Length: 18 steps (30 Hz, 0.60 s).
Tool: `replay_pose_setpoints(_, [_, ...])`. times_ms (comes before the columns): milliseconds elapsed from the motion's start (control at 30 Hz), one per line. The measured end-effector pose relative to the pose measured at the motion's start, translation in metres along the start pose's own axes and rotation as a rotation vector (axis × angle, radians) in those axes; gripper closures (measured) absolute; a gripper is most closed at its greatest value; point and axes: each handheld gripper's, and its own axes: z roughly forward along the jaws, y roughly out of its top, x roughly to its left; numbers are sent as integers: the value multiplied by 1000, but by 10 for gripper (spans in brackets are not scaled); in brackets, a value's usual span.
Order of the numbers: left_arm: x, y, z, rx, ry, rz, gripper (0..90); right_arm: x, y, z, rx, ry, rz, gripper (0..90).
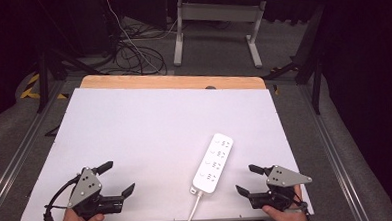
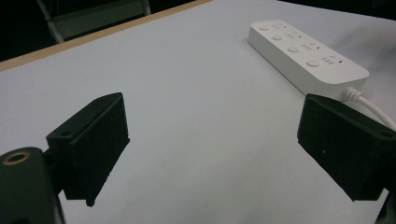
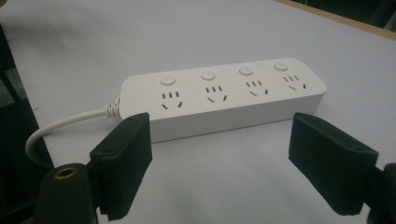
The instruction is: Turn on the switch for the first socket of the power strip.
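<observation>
High view: white power strip (image 1: 214, 163) lies diagonal, lower centre-right of white board (image 1: 134, 128), cord (image 1: 192, 213) exiting bottom edge. Left gripper (image 1: 118, 178) lower left, right gripper (image 1: 248, 179) lower right, both jaws spread, empty, apparently staged flanking strip for approach.

Left gripper view: strip upper right, well apart from jaws; switch buttons visible.

Right gripper view: strip centre frame, near jaws, not touching; four socket faces legible, cord curling left.
</observation>
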Motion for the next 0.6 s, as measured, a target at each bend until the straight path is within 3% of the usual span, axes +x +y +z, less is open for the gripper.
replay_pose_setpoints(600, [-1,0,-2,-12,28,15,94,1,2,-3,-16,-9,-7,244])
